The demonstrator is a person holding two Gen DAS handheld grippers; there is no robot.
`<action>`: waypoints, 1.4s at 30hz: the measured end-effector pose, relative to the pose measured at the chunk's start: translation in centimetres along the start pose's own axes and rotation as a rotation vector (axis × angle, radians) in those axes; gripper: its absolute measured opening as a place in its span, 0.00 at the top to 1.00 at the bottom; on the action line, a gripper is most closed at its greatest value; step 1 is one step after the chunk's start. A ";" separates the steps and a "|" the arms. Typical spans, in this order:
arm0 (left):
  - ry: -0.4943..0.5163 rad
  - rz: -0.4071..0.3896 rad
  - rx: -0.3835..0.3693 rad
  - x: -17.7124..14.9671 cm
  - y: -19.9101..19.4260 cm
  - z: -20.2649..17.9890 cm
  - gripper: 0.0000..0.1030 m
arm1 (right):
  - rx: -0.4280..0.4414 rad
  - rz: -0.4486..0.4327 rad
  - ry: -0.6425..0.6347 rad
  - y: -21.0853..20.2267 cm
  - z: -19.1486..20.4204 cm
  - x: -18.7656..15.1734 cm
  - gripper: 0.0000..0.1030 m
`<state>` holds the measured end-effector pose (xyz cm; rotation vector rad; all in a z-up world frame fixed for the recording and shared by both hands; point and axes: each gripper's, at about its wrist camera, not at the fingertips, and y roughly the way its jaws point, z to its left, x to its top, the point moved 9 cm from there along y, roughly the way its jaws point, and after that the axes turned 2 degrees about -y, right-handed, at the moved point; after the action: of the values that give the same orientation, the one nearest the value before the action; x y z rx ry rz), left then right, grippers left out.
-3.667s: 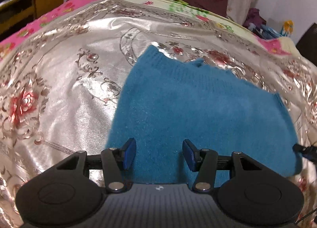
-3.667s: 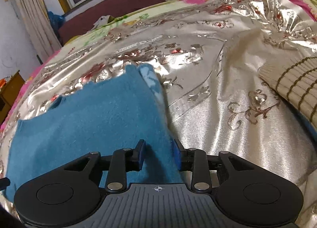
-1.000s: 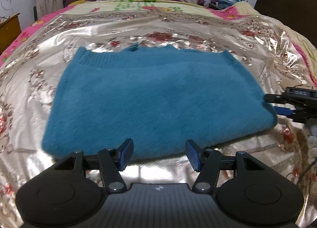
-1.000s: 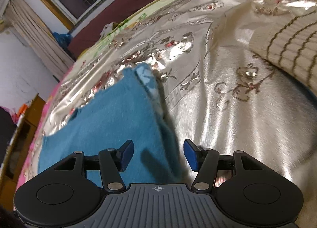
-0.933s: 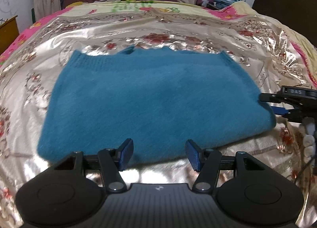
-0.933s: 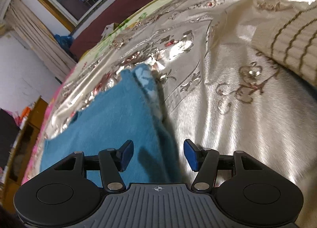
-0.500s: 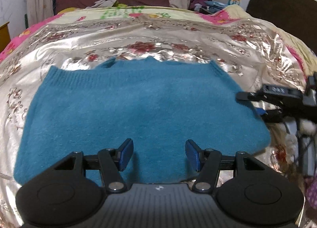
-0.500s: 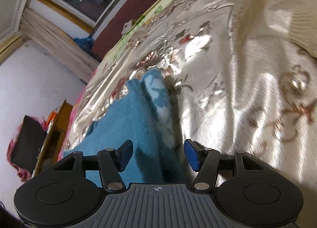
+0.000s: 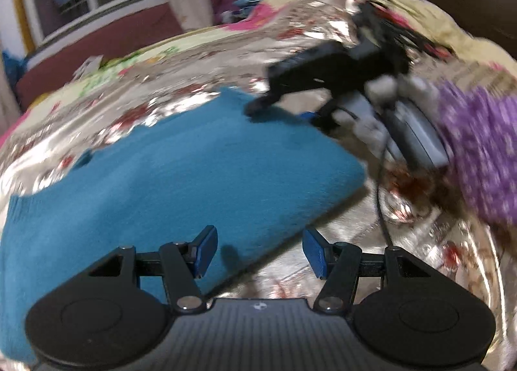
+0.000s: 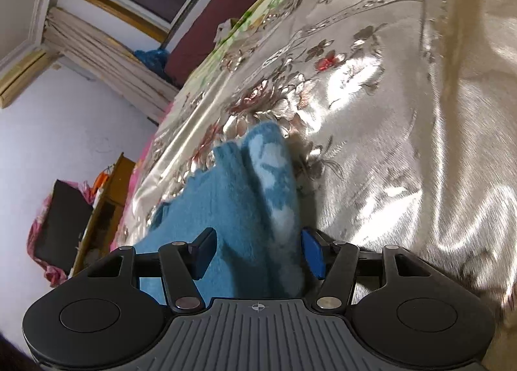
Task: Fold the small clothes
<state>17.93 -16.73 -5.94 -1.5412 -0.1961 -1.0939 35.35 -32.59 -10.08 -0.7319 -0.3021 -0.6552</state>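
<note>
A blue fuzzy sweater [image 9: 181, 174] lies folded flat on the shiny flowered bedspread [image 9: 323, 45]. My left gripper [image 9: 261, 253] hovers open over the sweater's near right edge, which runs slantwise between its blue pads [image 9: 206, 250]; the pads do not press on it. My right gripper [image 9: 281, 114] reaches in at the sweater's far right corner. In the right wrist view the right gripper [image 10: 258, 253] is open and straddles the sweater's [image 10: 226, 209] side edge, where a light blue patterned layer [image 10: 274, 177] shows.
A gloved hand [image 9: 381, 93] and a purple sleeve [image 9: 478, 151] hold the right gripper, with a cable [image 9: 381, 196] hanging down. A wooden cabinet [image 10: 106, 206] stands off the bed's far side. Bare bedspread [image 10: 404, 132] lies right of the sweater.
The left gripper swung right and rolled, from the sweater's front middle to its near right edge. The right gripper tilted and came down onto the sweater's side edge. Both stayed open.
</note>
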 end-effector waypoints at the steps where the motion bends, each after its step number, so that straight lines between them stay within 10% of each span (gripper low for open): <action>1: 0.024 -0.005 0.003 -0.1 0.2 -0.6 0.39 | 0.009 0.012 -0.003 0.0 0.0 0.1 0.44; 18: 0.299 -0.085 0.170 1.2 5.8 -6.8 0.37 | 0.083 0.060 0.029 -0.2 -1.0 1.3 0.44; 27: 0.253 -0.089 0.163 1.9 6.6 -6.2 0.34 | 0.054 0.089 -0.038 1.0 0.1 1.2 0.44; 36: 0.135 -0.083 0.091 2.7 5.4 -5.3 0.68 | -0.050 0.115 -0.117 0.1 2.3 0.8 0.76; 42: -0.028 -0.131 0.028 4.0 1.9 -3.4 0.75 | -0.019 0.068 -0.070 -2.4 4.9 1.2 0.78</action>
<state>19.59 -21.91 -4.77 -1.5363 -0.3343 -1.1676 34.50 -31.03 -4.78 -0.7813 -0.3337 -0.5692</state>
